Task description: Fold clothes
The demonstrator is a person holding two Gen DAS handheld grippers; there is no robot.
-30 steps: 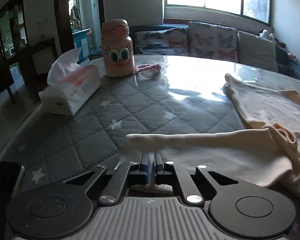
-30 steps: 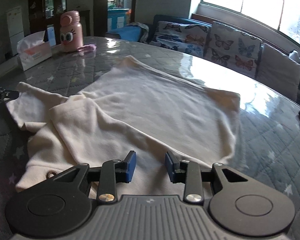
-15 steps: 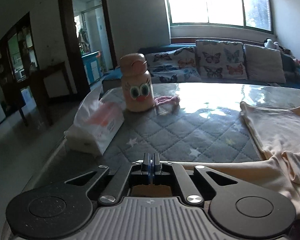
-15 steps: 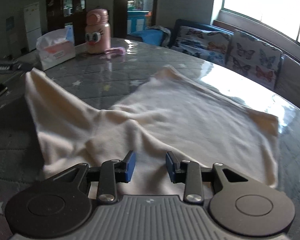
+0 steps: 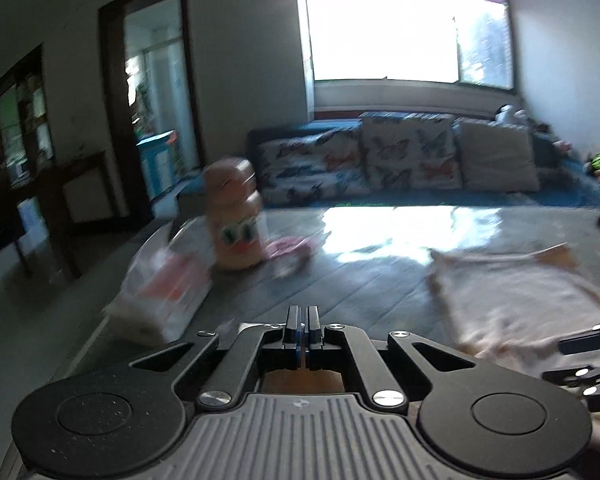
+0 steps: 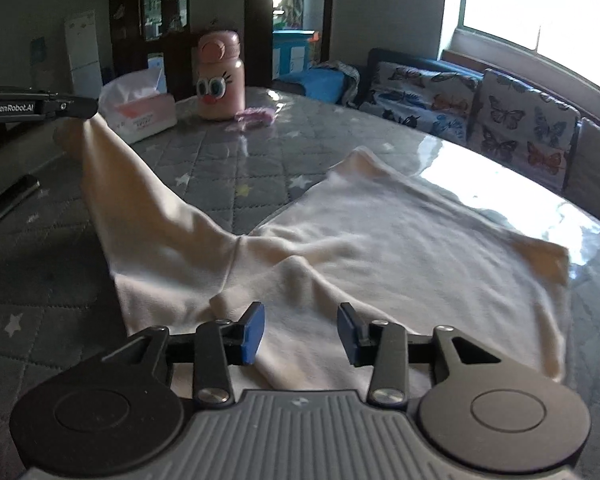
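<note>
A cream long-sleeved shirt [image 6: 400, 248] lies spread on the grey quilted table [image 6: 220, 168]. Its left sleeve [image 6: 140, 200] is pulled up off the table into a slanting band. My left gripper [image 6: 88, 108] is shut on the sleeve's end, high at the left. In the blurred left wrist view the left gripper [image 5: 301, 322] shows its jaws together, with the shirt [image 5: 512, 296] to the right. My right gripper [image 6: 300, 334] hovers over the shirt's near edge by the shoulder; its jaws are opening and nothing is pinched between them. The right gripper [image 5: 568, 360] also shows at that view's right edge.
A pink bottle with a cartoon face [image 6: 219, 76], a tissue box [image 6: 140, 108] and a small pink cloth [image 6: 256, 114] stand at the table's far left. A flat dark object [image 6: 8, 204] lies near the left edge. A sofa with butterfly cushions [image 6: 500, 120] lines the far side.
My left gripper has risen with the sleeve end, lifting the sleeve off the table. The right gripper's jaws have spread wider and it has shifted over the shirt.
</note>
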